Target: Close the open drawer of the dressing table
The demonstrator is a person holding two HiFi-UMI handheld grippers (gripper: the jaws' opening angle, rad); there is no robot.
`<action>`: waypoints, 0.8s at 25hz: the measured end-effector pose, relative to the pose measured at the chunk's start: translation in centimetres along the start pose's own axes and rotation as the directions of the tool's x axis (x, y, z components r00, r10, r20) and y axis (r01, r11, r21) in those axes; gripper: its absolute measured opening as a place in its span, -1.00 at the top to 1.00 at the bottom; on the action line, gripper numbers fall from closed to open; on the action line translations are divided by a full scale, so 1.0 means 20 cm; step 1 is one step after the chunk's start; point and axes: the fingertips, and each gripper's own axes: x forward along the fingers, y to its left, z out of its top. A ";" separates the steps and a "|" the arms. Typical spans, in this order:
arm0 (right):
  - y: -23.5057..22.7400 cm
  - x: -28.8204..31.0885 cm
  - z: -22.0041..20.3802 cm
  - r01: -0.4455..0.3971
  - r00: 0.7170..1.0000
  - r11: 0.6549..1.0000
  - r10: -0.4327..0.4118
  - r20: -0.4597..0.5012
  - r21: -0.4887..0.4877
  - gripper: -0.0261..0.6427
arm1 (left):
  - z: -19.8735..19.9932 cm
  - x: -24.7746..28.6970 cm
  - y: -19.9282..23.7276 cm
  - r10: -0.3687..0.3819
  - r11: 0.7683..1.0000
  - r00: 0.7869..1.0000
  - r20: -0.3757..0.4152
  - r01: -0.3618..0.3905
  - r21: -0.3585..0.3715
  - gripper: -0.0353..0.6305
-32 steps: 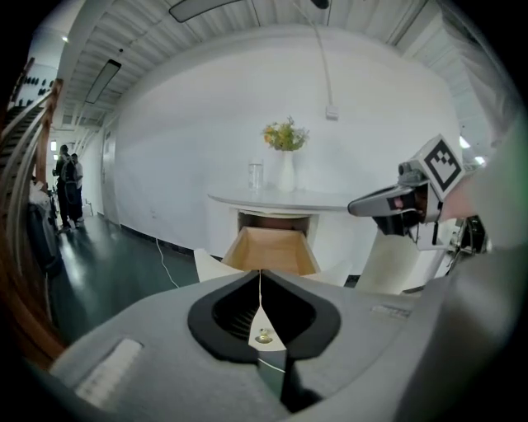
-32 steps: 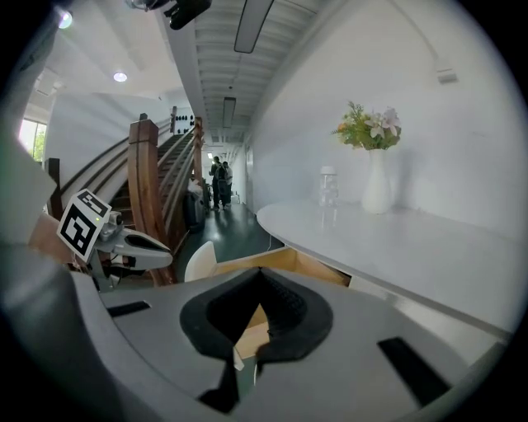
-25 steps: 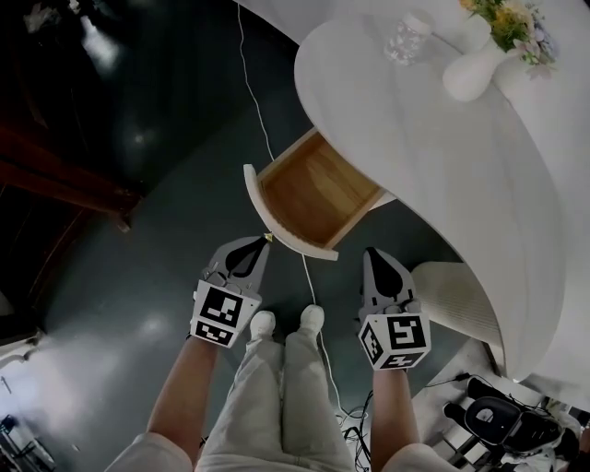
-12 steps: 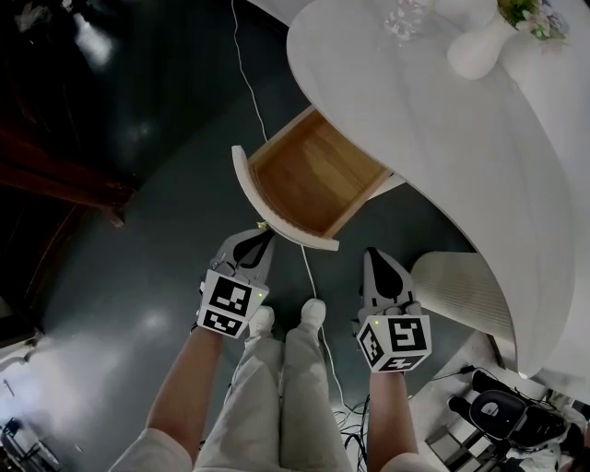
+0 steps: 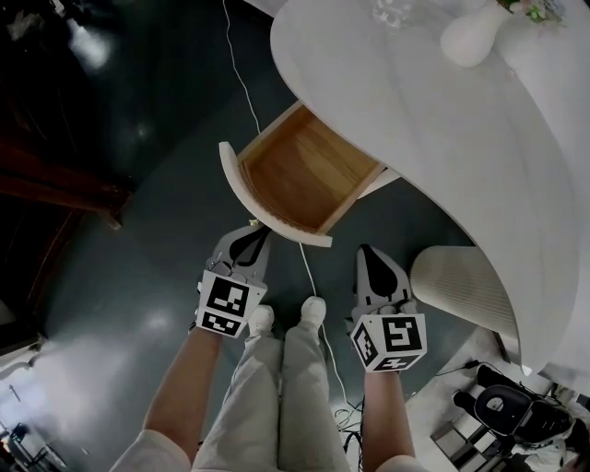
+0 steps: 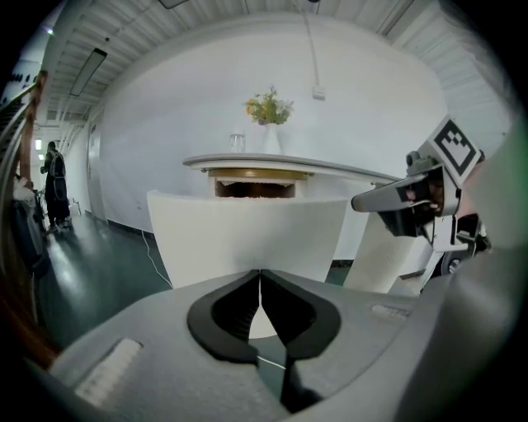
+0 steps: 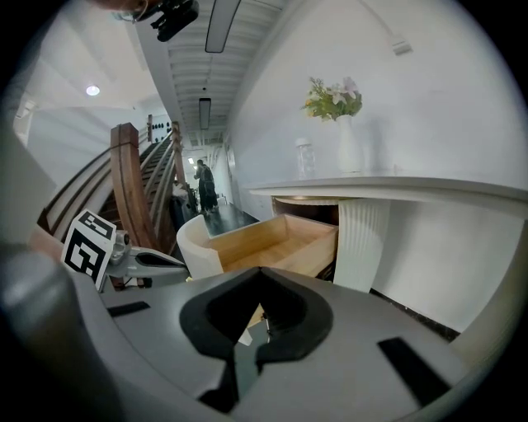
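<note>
The dressing table is white with a rounded top. Its drawer stands pulled out, showing a bare wooden inside and a curved white front. My left gripper is shut, its tip right at the near edge of that front; I cannot tell if it touches. In the left gripper view the drawer front fills the middle, just beyond the left gripper. My right gripper is shut too, a little short of the drawer's right corner. From the right gripper the open drawer shows from the side.
A white vase of flowers and a glass jar stand on the table top. A ribbed white stool sits right of my right gripper. A white cable runs over the dark floor. A wooden staircase rises at the left.
The view has slid forward, so the table and drawer sit further left and up. Both grippers stay shut and close to the drawer front. The drawer looks equally far out.
</note>
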 end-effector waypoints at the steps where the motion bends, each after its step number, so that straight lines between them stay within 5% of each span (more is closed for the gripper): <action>1: 0.00 0.00 0.00 -0.002 1.000 1.000 0.002 -0.001 -0.005 0.93 | 0.01 0.00 0.00 -0.002 1.000 1.000 0.001 0.002 0.005 0.84; 20: -0.13 0.07 0.02 0.048 0.998 0.999 -0.049 -0.028 -0.003 0.93 | 0.15 0.24 -0.02 -0.020 1.000 1.000 -0.001 0.020 0.005 0.84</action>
